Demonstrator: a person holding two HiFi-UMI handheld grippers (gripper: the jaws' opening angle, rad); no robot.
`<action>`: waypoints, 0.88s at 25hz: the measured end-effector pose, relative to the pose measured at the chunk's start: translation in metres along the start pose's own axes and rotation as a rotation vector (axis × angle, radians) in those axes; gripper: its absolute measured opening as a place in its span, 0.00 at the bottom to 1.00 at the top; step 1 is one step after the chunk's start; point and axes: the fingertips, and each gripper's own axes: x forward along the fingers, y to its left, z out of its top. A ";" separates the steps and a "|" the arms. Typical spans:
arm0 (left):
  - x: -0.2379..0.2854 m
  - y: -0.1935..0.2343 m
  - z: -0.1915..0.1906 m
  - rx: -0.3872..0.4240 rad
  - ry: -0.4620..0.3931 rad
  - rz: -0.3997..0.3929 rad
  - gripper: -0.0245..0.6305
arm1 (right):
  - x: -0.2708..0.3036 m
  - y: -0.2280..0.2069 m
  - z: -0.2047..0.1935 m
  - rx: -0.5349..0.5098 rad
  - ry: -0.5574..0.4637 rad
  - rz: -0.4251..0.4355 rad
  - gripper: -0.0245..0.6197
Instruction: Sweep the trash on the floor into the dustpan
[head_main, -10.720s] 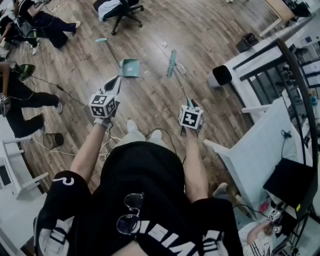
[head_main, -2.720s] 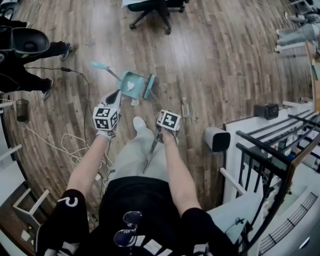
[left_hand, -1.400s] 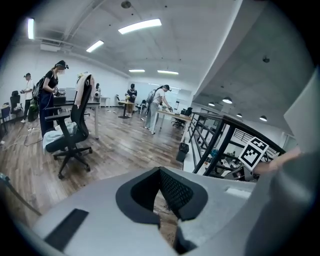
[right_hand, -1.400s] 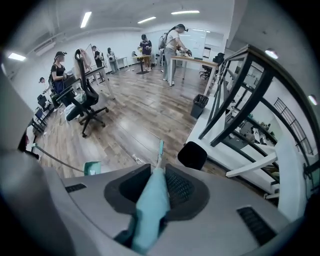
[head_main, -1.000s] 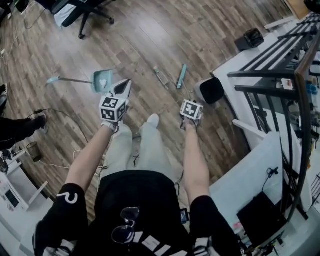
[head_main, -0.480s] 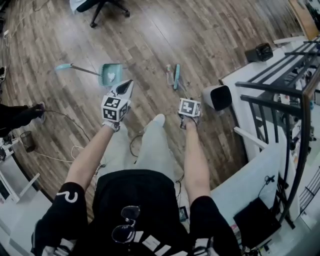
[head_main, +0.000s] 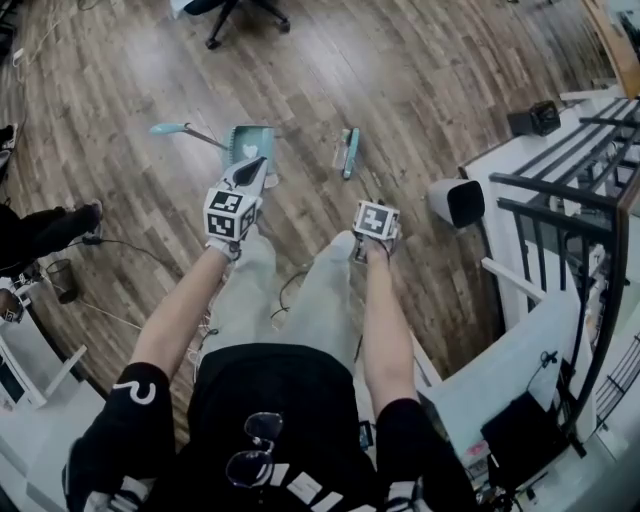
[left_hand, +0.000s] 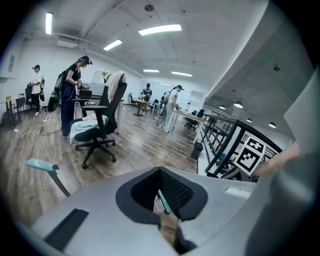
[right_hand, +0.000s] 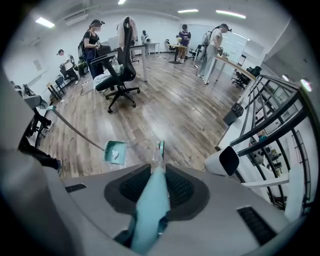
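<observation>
A teal dustpan (head_main: 250, 143) lies on the wood floor with white trash (head_main: 250, 152) in its pan and its long handle (head_main: 172, 129) pointing left. My left gripper (head_main: 257, 169) is shut and empty, its tip over the pan's near edge. The right gripper (head_main: 372, 215) is shut on the teal broom handle (right_hand: 150, 210). The broom head (head_main: 349, 152) rests on the floor right of the pan. In the right gripper view, the dustpan (right_hand: 116, 151) and broom head (right_hand: 160, 147) lie ahead. The left gripper (left_hand: 167, 210) view shows the dustpan handle (left_hand: 46, 168) at the left.
A clear bottle (head_main: 337, 150) lies by the broom head. A white bin with a dark opening (head_main: 455, 203) stands at the right beside a black railing (head_main: 560, 200). An office chair (right_hand: 117, 75) is farther off. Cables (head_main: 110, 245) and a person's legs (head_main: 45, 225) are at the left.
I have stepped toward the dustpan, and the left gripper's tip now reaches its near edge. The broom stays held in the right gripper, its head still right of the pan.
</observation>
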 end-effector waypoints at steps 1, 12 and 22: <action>-0.003 0.008 -0.001 -0.004 0.000 -0.001 0.04 | 0.004 0.017 -0.002 0.010 0.004 0.026 0.17; -0.042 0.116 -0.006 -0.051 -0.010 0.035 0.04 | 0.009 0.093 0.001 -0.159 0.016 -0.189 0.17; -0.055 0.208 -0.004 -0.070 -0.006 0.083 0.04 | 0.032 0.192 -0.007 -0.103 0.071 -0.098 0.17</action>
